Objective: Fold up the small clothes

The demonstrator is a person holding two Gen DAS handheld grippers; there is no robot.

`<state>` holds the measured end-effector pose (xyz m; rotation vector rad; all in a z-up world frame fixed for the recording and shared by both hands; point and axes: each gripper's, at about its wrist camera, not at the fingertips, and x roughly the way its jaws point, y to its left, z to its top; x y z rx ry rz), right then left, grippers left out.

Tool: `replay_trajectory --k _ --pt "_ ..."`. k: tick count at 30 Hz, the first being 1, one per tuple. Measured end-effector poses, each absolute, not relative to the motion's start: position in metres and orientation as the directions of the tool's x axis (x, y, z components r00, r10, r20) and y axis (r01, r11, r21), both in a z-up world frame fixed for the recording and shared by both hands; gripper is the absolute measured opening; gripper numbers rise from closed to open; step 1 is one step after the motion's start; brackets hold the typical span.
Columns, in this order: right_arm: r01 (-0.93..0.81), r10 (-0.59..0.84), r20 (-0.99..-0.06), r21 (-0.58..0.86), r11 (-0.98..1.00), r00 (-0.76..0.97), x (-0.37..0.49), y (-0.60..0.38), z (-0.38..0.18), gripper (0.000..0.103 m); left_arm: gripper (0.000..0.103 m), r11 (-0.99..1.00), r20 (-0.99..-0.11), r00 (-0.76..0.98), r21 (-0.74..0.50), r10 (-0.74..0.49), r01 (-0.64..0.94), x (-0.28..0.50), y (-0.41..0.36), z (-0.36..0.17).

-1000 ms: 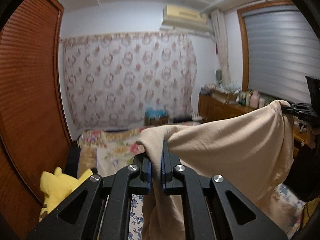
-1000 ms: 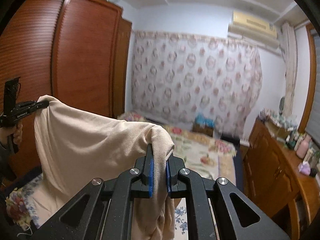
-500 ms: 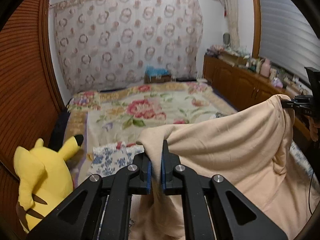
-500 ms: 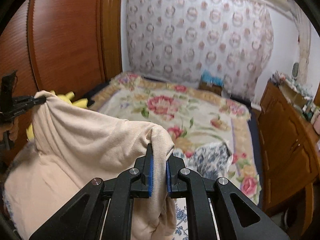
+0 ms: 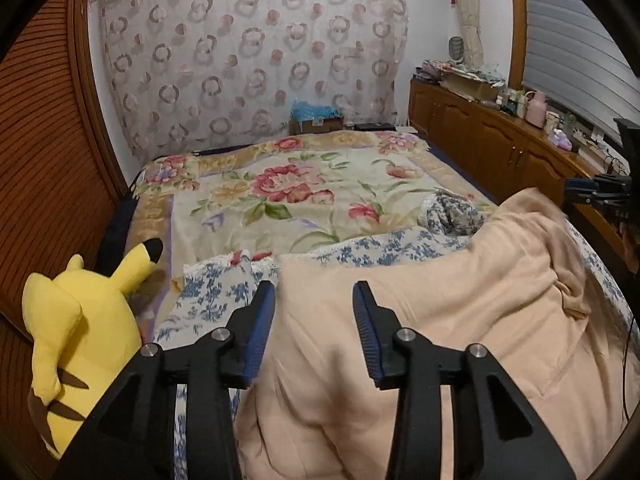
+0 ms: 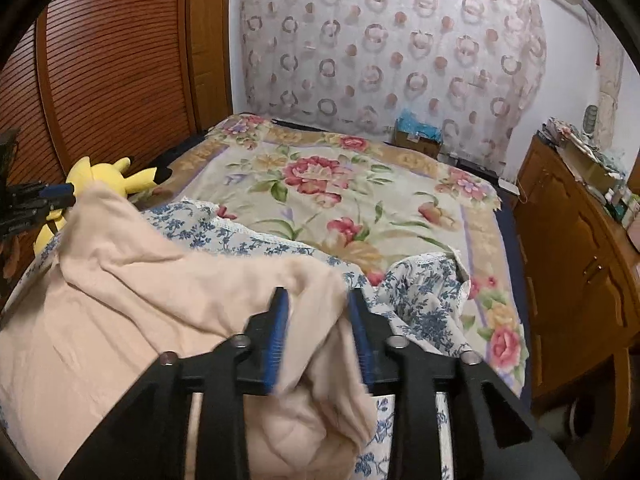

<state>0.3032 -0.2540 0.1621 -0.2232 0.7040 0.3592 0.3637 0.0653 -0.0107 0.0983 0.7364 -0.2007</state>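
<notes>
Garment: the peach cloth is laid on the near part of the bed, over a blue-flowered sheet.
Free room: the far half of the bed is uncovered; a yellow plush toy is placed at the left edge.
Left gripper: pointed downward, jaws just opened, cloth under them, not pressed.
Right gripper: jaws just opened, a cloth fold lies loose between them.

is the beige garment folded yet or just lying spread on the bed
Spread, not neatly folded. The beige garment lies loose and rumpled over the blue floral cloth, one corner bunched near the right gripper.

Peach garment, blue-floral white cloth, rose-patterned blanket, yellow plush, seemingly ring-printed curtain
</notes>
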Motion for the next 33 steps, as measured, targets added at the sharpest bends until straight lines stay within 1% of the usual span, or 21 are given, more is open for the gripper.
replay_trajectory --k 2,4,5,7,8,13,18,21,23,25,32,33 --pt "-0.385 0.238 -0.664 -0.080 0.920 0.708 0.286 -0.256 0.171 0.039 0.044 0.976 -0.685 0.714 0.019 -0.145 0.216 0.359 0.067 -0.012" --pt "-0.381 0.244 -0.660 -0.069 0.922 0.710 0.270 -0.259 0.183 0.039 0.053 0.974 -0.696 0.701 0.008 -0.158 0.227 0.348 0.067 -0.015" --pt "-0.380 0.250 -0.660 -0.058 0.923 0.709 0.259 -0.261 0.185 0.039 0.056 0.973 -0.700 0.695 0.005 -0.162 0.231 0.346 0.067 -0.017" --pt "-0.385 0.259 -0.673 -0.041 0.922 0.692 0.243 -0.264 0.186 0.039 0.070 0.970 -0.718 0.674 -0.007 -0.174 0.244 0.336 0.068 -0.024" --pt "-0.386 0.258 -0.684 -0.038 0.922 0.683 0.235 -0.265 0.186 0.039 0.072 0.969 -0.729 0.661 -0.010 -0.177 0.248 0.333 0.068 -0.028" --pt "-0.391 0.256 -0.734 -0.013 0.920 0.629 0.213 -0.267 0.173 0.039 0.072 0.971 -0.780 0.603 -0.021 -0.165 0.239 0.315 0.073 -0.053" --pt "-0.384 0.268 -0.767 0.030 0.923 0.583 0.208 -0.261 0.162 0.039 0.072 0.976 -0.806 0.569 -0.044 -0.161 0.214 0.306 0.079 -0.067" --pt "-0.395 0.296 -0.774 0.065 0.916 0.559 0.215 -0.255 0.158 0.039 0.072 0.975 -0.810 0.558 -0.069 -0.178 0.211 0.304 0.078 -0.071" --pt "-0.398 0.303 -0.778 0.075 0.914 0.550 0.222 -0.254 0.152 0.042 0.072 0.974 -0.812 0.552 -0.080 -0.188 0.214 0.303 0.077 -0.073" --pt "-0.404 0.317 -0.782 0.092 0.910 0.536 0.222 -0.250 0.154 0.042 0.072 0.972 -0.810 0.552 -0.092 -0.200 0.217 0.302 0.075 -0.074" --pt "-0.418 0.321 -0.794 0.093 0.904 0.517 0.232 -0.245 0.140 0.044 0.072 0.971 -0.803 0.559 -0.097 -0.206 0.219 0.302 0.075 -0.078" --pt "-0.418 0.320 -0.797 0.095 0.904 0.512 0.238 -0.246 0.137 0.044 0.070 0.971 -0.801 0.561 -0.102 -0.210 0.217 0.302 0.075 -0.078"
